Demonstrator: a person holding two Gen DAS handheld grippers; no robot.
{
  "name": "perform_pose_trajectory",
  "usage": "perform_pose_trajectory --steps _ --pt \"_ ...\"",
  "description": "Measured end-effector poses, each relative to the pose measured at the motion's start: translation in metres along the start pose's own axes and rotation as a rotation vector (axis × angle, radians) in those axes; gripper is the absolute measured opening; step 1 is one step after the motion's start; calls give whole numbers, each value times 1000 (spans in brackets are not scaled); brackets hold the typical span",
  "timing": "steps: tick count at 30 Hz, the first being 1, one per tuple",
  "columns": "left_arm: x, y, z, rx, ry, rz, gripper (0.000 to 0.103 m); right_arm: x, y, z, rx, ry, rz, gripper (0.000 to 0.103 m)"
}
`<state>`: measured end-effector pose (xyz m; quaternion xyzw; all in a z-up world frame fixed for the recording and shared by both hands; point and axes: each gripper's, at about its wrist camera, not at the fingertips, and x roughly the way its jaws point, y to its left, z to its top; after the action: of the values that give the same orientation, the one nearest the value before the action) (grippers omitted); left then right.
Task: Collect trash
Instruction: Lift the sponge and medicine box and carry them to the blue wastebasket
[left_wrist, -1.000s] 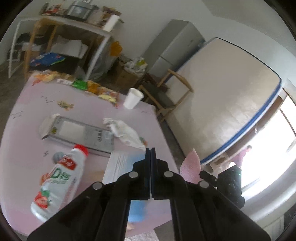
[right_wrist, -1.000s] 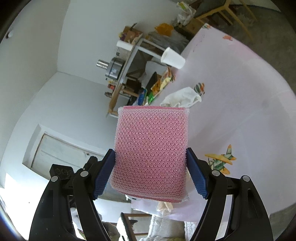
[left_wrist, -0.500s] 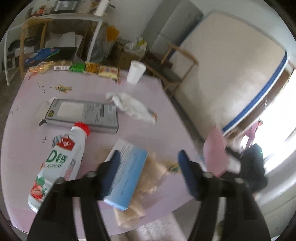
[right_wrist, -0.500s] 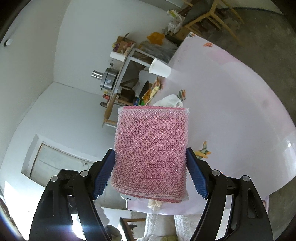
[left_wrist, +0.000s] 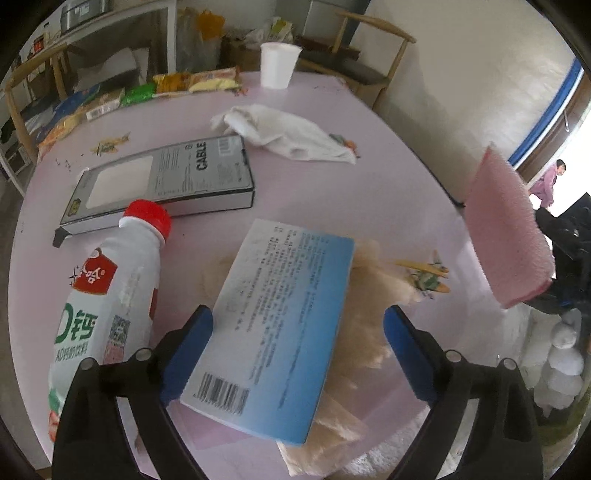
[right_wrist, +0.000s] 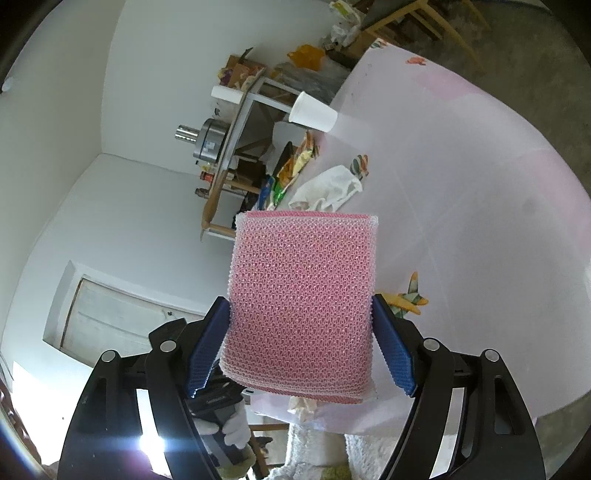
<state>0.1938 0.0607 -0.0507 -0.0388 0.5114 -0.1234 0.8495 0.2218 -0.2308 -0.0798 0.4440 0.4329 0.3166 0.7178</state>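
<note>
Left fingers (left_wrist: 207, 328) opening around blue barcoded box (left_wrist: 273, 325); right fingers (right_wrist: 391, 354) clamp pink sponge (right_wrist: 301, 314); "CABLE" box (left_wrist: 166, 177) beyond.

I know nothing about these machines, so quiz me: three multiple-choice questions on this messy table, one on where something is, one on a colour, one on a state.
1. Where does the white paper cup stand?
A. at the table's far edge
B. on the grey cable box
C. between the left tool's fingers

2. What colour is the milk bottle's cap?
A. green
B. red
C. blue

3. How is the pink sponge at this moment?
A. lying flat on the table
B. clamped in the right tool
C. stuffed in the cup

Answers:
1 A: the cup sits upright by the far rim of the pink table, near the snack packets.
2 B: the cap on the lying milk bottle is bright red.
3 B: the right tool presses its blue pads on both sides of the sponge, off the table.
</note>
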Motion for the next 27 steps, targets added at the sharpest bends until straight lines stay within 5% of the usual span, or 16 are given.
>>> perform_pose_trajectory --steps 12,19,27 --pt "11 6 6 0 17 10 77 1 -2 -1 8 10 -9 72" --pt "-23 14 9 -51 -83 -4 76 -12 9 -8 -10 -17 1 72" --pt "-93 30 14 -158 -242 -149 76 -33 16 -15 -17 -59 28 72"
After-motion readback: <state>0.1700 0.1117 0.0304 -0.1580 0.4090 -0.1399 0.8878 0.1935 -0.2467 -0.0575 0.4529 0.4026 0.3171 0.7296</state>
